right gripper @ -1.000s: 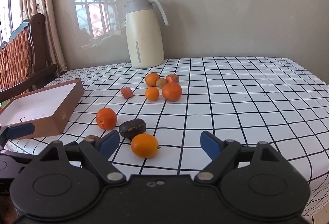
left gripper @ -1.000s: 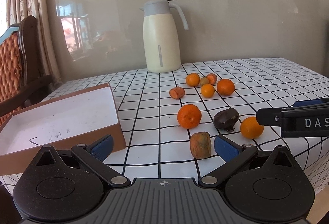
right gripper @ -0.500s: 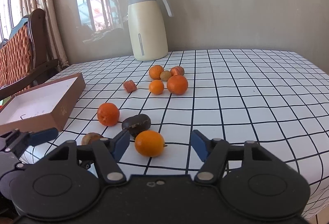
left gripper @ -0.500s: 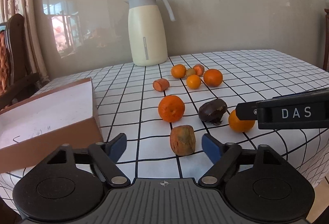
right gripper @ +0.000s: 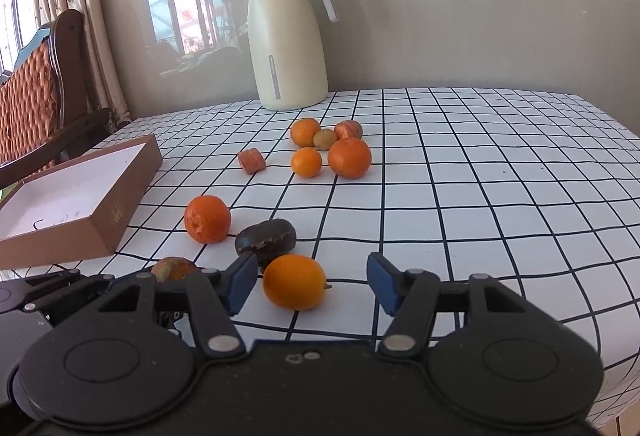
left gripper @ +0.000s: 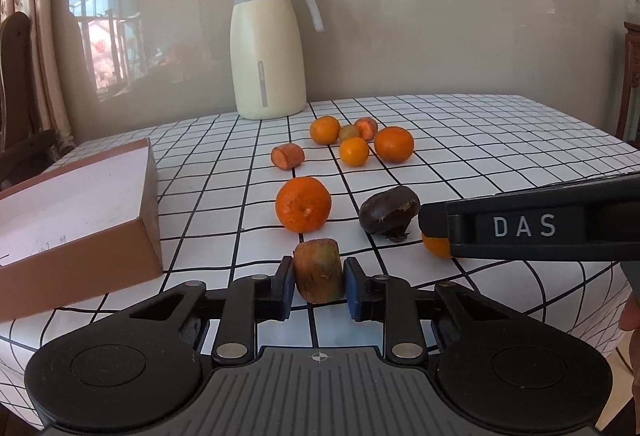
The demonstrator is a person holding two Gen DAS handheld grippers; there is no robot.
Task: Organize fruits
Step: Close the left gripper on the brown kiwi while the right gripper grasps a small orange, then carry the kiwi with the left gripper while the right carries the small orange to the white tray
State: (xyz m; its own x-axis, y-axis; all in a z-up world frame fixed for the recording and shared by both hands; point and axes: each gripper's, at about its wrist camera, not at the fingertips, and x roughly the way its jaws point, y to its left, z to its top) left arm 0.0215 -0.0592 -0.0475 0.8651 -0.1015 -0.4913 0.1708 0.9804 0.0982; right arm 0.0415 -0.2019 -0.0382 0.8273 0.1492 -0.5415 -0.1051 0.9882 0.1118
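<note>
My left gripper [left gripper: 318,286] is shut on a brownish-orange fruit piece [left gripper: 319,270] that rests on the checked tablecloth; it also shows in the right wrist view [right gripper: 174,269]. My right gripper [right gripper: 312,282] is open around a small orange [right gripper: 294,281] near the table's front edge, seen partly hidden in the left wrist view [left gripper: 436,246]. A dark brown fruit [right gripper: 266,236] lies just behind it. A larger orange [left gripper: 303,203] sits to the left of the dark fruit. Several more oranges [right gripper: 349,157] cluster farther back.
An open brown box [left gripper: 76,212] with a white inside stands at the left, also in the right wrist view [right gripper: 80,196]. A cream thermos jug [left gripper: 268,48] stands at the back. A carrot-like piece [left gripper: 287,156] lies mid-table. A wooden chair [right gripper: 40,96] is left of the table.
My left gripper has moved forward and shut on the brownish-orange fruit piece. My right gripper has moved closer so that its open fingers flank the small orange.
</note>
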